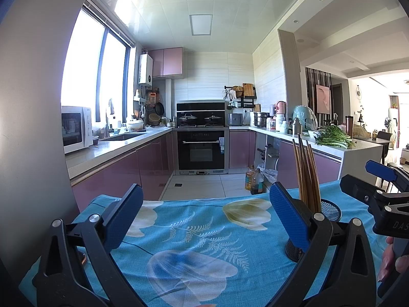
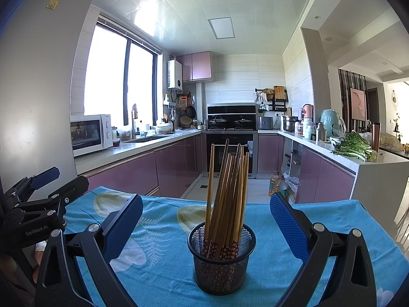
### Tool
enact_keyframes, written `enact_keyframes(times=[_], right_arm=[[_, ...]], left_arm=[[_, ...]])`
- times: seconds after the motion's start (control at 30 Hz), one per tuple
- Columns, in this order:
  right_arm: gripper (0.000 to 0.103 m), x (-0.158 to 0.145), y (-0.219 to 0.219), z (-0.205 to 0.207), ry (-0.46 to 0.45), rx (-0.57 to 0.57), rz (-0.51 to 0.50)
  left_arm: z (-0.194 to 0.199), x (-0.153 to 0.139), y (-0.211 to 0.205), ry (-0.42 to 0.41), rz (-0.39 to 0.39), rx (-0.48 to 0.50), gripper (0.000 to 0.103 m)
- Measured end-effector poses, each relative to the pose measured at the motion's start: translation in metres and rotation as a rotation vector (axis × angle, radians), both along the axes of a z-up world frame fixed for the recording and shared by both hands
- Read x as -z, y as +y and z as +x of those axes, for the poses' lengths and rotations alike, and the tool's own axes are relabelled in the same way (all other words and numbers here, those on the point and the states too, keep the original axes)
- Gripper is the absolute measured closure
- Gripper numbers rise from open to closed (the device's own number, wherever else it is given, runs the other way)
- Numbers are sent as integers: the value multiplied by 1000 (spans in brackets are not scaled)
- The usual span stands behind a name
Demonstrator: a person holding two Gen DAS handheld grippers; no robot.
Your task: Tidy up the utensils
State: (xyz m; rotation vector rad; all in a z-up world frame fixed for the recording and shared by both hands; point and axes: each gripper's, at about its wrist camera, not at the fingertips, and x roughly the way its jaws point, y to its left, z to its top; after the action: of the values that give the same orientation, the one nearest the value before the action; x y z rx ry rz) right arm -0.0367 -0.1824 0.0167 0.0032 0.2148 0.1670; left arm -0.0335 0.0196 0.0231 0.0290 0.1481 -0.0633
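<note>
We judged both grippers, left gripper (image 1: 204, 220) and right gripper (image 2: 205, 226) spread empty, should stay clear of the wooden chopsticks (image 2: 227, 192) bunched in the black wire-mesh cup (image 2: 222, 268) at 12 o'clock from the right.

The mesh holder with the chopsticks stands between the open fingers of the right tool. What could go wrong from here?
1. The chopsticks lean and stand much taller than the mesh holder, so a nudge from the right tool could tip the holder over.
2. The holder stands on a loose-looking blue tablecloth; dragging the cloth might slide or topple it.
3. The left tool is close beside the holder, so the two tools could collide.
</note>
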Motion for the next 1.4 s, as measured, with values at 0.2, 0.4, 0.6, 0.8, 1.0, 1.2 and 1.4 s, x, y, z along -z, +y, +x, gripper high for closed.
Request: enact_keyframes(times=[0.2, 0.4, 0.6, 0.8, 1.0, 1.2, 1.4], right_arm=[[7, -1, 0, 1, 2, 0, 1], [7, -1, 0, 0, 1, 2, 1], [7, 0, 1, 0, 2, 4, 2], [7, -1, -1, -1, 1, 7, 6], [7, 0, 0, 0, 2, 7, 5], [7, 0, -1, 1, 3, 8, 8], [7, 0, -1, 1, 1, 10, 7]], left_arm=[[0, 0, 0, 1, -1, 2, 6], [-1, 0, 0, 0, 0, 1, 6], [-1, 0, 0, 0, 0, 1, 6], [0, 0, -1, 1, 1, 1, 6], [0, 0, 0, 0, 1, 2, 6], [-1, 0, -1, 0, 1, 0, 6], [-1, 0, -1, -2, 4, 0, 6]])
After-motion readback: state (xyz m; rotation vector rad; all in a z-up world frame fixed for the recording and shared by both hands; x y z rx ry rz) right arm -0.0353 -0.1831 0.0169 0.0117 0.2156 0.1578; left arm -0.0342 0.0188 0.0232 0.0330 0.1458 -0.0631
